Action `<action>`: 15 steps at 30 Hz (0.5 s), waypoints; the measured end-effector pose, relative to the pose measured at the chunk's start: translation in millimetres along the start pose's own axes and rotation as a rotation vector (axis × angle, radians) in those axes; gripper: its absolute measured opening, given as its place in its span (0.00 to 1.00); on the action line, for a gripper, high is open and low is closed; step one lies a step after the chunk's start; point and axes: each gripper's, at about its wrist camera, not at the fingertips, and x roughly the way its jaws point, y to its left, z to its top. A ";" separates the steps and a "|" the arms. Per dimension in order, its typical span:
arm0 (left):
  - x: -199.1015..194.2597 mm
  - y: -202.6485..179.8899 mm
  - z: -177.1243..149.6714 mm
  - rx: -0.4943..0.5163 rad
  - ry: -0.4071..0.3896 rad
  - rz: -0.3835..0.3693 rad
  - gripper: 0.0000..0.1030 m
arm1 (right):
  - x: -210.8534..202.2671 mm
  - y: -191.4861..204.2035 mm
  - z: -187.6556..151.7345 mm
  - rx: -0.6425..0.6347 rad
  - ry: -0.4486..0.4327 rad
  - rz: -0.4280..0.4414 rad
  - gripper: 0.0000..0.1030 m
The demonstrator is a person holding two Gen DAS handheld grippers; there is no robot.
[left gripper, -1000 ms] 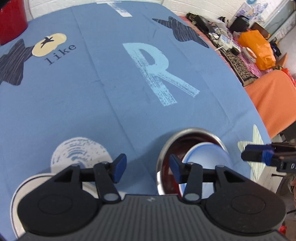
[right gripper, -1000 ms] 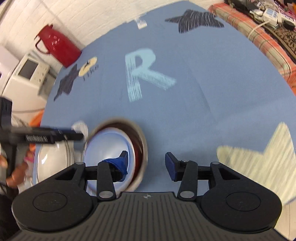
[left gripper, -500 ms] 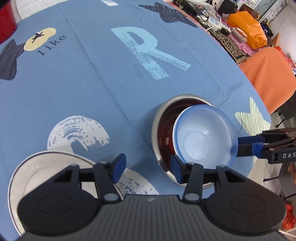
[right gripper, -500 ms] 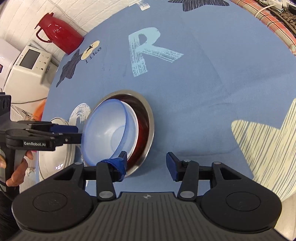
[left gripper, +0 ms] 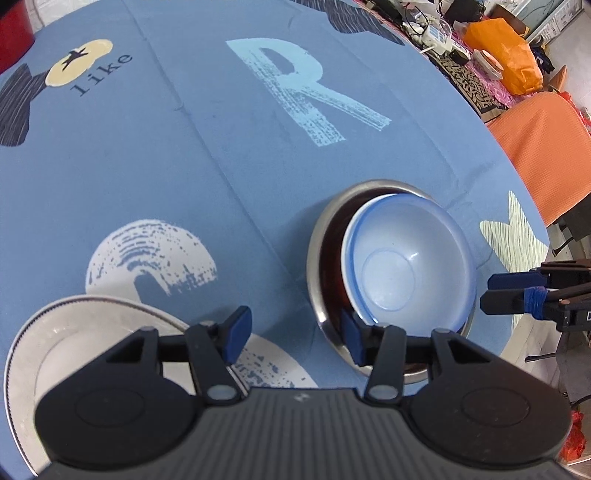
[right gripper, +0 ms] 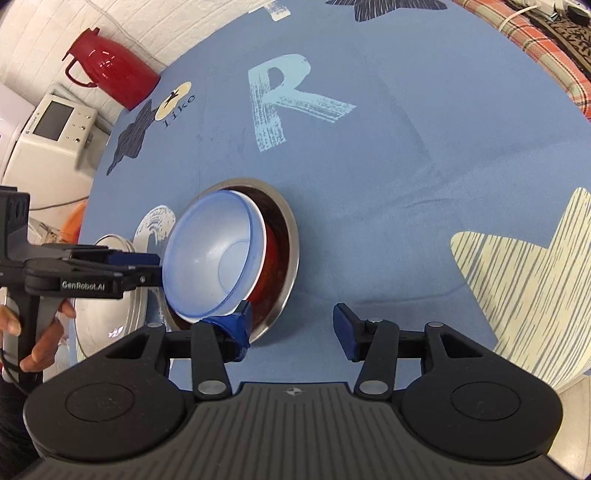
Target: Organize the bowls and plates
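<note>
On the blue-clothed table [left gripper: 184, 155], the blue bowl [left gripper: 406, 266] sits nested in the steel bowl [left gripper: 317, 258]; the plate [left gripper: 74, 332] remains; both tongs, left [left gripper: 291, 332] and right [right gripper: 291, 334], gape empty.

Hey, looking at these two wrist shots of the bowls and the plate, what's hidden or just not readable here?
- White plate: left wrist view, near part covered by the left gripper; right wrist view, mostly behind that gripper's side.
- Steel bowl: both views, its inside is mostly covered by the blue bowl; the dark red inside it cannot be identified.
- Red jug: left wrist view, cut off by the frame corner.
- Right gripper: open, holding nothing.
</note>
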 end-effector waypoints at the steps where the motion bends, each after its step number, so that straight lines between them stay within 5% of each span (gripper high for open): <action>1: -0.1 0.5 -0.6 -0.001 -0.004 -0.001 0.48 | 1.8 1.0 1.5 -0.008 -0.001 -0.013 0.33; 10: 3.8 4.1 0.2 -0.012 -0.004 -0.007 0.51 | 26.8 4.1 6.7 0.001 -0.017 -0.107 0.33; 15: 5.3 7.0 -2.3 -0.029 -0.014 -0.019 0.51 | 31.8 0.6 -1.9 0.025 -0.047 -0.122 0.44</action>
